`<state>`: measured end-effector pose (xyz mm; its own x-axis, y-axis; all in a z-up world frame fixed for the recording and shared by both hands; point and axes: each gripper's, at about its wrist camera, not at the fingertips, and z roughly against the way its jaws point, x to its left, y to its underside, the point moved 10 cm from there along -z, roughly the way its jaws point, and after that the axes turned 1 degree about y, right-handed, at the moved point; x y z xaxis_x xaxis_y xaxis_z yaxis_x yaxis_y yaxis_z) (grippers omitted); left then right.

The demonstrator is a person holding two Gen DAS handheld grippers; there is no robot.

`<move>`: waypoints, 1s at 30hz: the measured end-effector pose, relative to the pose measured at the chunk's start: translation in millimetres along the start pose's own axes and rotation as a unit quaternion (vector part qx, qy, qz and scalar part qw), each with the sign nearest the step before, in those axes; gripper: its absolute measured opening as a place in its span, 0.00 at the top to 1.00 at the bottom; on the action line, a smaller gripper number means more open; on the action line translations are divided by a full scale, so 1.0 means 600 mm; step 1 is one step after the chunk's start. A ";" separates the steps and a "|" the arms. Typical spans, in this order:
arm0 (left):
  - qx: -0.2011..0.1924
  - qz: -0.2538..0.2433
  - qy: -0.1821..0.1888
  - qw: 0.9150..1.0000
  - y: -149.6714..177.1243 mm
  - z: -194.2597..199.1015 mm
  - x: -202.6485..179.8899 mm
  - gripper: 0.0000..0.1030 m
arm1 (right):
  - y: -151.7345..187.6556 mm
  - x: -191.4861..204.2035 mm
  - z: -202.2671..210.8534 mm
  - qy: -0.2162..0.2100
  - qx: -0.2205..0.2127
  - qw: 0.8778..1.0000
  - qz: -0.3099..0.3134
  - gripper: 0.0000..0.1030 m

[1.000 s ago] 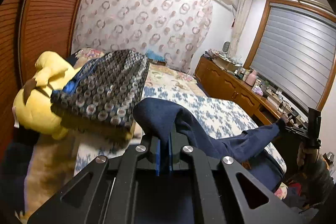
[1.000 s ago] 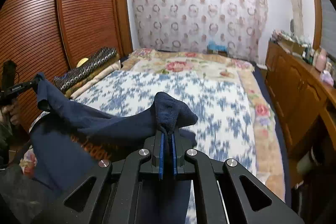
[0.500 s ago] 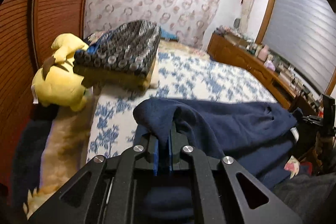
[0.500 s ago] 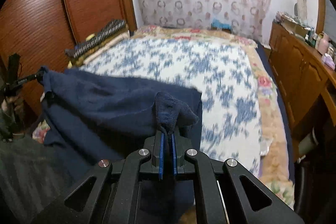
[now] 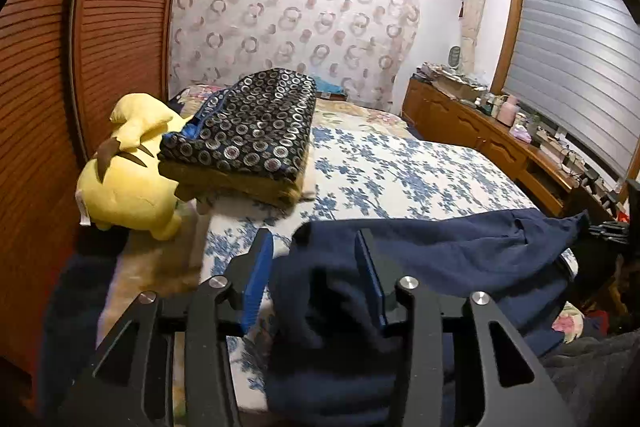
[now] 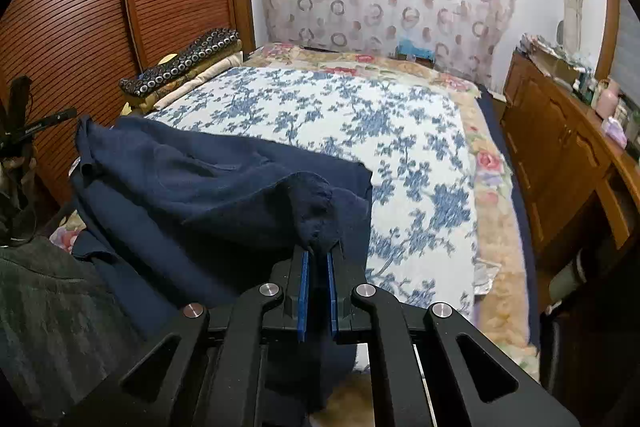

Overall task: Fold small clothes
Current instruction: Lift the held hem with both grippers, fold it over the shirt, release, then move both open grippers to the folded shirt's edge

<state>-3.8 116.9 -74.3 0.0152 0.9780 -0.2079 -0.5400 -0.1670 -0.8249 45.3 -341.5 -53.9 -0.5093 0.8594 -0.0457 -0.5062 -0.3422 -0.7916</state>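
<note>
A navy blue garment (image 5: 460, 255) lies spread across the near end of the bed's blue-flowered sheet (image 5: 400, 171). My left gripper (image 5: 314, 239) is low over its left corner. Its jaws are opening, and a bunch of the navy cloth sits loose between the blue pads (image 5: 258, 267). In the right wrist view the same garment (image 6: 208, 179) stretches to the left. My right gripper (image 6: 318, 255) is shut on its near right corner, which sticks up in a small peak. The other gripper shows at the edge of each view: the right one (image 5: 616, 227) and the left one (image 6: 36, 127).
A yellow plush toy (image 5: 128, 179) and a folded ring-patterned blanket (image 5: 248, 123) lie along the bed's left side by the wooden wardrobe (image 5: 60, 67). A cluttered wooden dresser (image 6: 560, 147) runs along the right. Dark grey cloth (image 6: 48, 307) fills the near left.
Both grippers moved forward and the garment came down from hanging between them onto the bed. My left jaws opened off the corner that they were pinching; the right stayed shut.
</note>
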 end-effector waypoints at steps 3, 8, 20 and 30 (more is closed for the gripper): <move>0.000 -0.004 -0.009 1.000 -0.014 -0.011 0.007 0.38 | -0.011 0.000 0.009 0.005 -0.002 1.000 0.012 0.94; 0.017 -0.030 -0.022 0.999 -0.037 -0.049 0.009 0.33 | -0.031 -0.009 0.032 0.007 -0.017 1.000 0.025 0.90; 0.091 -0.047 -0.024 0.994 -0.047 -0.166 0.005 0.33 | -0.082 -0.053 -0.060 0.004 -0.034 0.999 -0.007 0.63; 0.157 -0.036 -0.023 0.987 0.009 -0.214 0.022 0.36 | -0.064 -0.060 -0.188 -0.013 0.031 0.999 -0.031 0.60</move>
<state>101.7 112.8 -148.8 0.0295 0.9918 -0.1244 -0.7726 -0.0563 -0.6324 161.6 -316.7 -90.3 -0.4932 0.8697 0.0195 -0.5789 -0.3114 -0.7536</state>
